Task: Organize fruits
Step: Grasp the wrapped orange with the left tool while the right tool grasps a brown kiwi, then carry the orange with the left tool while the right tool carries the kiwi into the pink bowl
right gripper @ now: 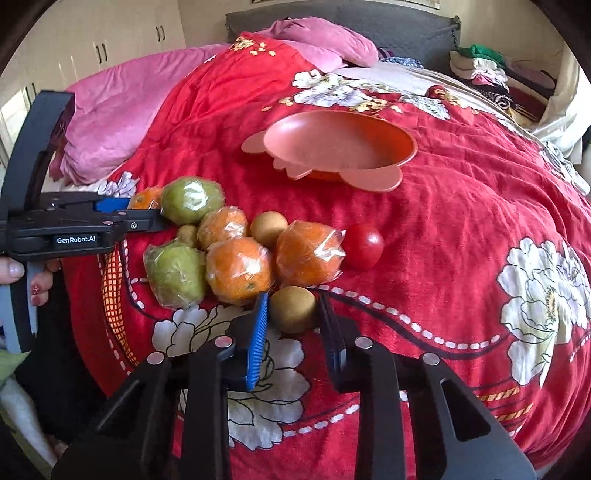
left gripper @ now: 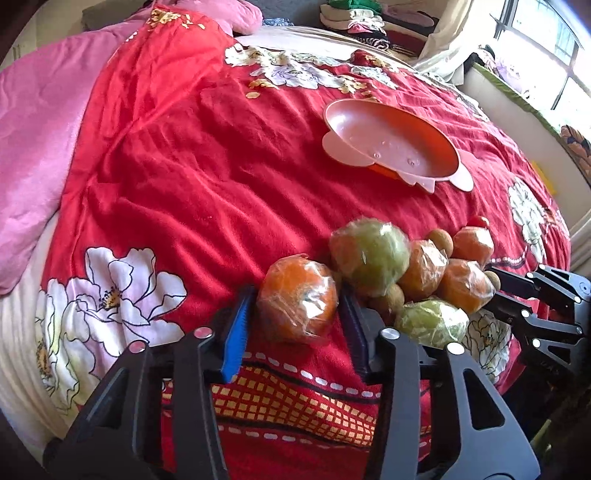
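Observation:
A heap of fruit lies on the red floral bedspread: plastic-wrapped oranges, wrapped green fruits (left gripper: 369, 254), small brown fruits and a red tomato (right gripper: 364, 245). My left gripper (left gripper: 295, 299) has its jaws around a wrapped orange (left gripper: 297, 299), both pads touching its sides. In the right wrist view the left gripper (right gripper: 147, 214) shows at the heap's left. My right gripper (right gripper: 291, 306) has its jaws around a small brown fruit (right gripper: 293, 308). It shows in the left wrist view (left gripper: 495, 284) at the heap's right. An empty pink-orange bowl (right gripper: 369, 122) sits beyond the heap, also in the left wrist view (left gripper: 436, 140).
A pink blanket (left gripper: 40, 147) lies along the bed's left side. Folded clothes (left gripper: 369, 22) are stacked at the far end by a window (left gripper: 546, 44). A wardrobe (right gripper: 110, 44) stands at the left. The bed edge runs just below both grippers.

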Tool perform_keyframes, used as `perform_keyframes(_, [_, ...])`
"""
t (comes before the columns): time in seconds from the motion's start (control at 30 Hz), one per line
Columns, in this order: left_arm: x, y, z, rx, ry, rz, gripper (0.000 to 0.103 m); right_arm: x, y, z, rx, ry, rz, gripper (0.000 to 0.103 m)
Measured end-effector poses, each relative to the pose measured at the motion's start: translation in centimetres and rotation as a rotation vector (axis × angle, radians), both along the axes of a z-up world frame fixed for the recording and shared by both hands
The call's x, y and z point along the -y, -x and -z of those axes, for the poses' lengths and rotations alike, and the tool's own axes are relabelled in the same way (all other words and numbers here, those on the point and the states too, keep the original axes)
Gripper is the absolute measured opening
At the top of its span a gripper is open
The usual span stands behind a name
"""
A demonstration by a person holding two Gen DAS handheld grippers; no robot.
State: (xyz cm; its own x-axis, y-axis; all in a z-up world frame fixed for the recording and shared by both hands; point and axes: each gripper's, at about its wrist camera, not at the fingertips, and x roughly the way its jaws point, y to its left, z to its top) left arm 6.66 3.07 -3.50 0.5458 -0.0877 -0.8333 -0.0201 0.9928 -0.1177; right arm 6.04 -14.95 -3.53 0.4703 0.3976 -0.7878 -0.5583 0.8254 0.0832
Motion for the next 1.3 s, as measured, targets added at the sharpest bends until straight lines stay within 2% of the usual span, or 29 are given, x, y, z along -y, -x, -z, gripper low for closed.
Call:
perform_keyframes(0.17, [-0.8,0.1,-0.5,0.005,0.037,-0.003,0.034,0.9,-0.3,-0.5,0.001,-0.02,0.027,0.026])
perform_keyframes(0.63, [-2.7,-1.1,-3.2,0.057,0.056,-0.041,0.034,2.5,-2.0,-2.7,0.037,-0.055,0.066,0.026])
perform_keyframes(1.3, [0.4,-5.9,-5.2,0.076,0.08,0.034,0.034,1.9,-5.7,-4.6,0.079,-0.076,0.057,0.026])
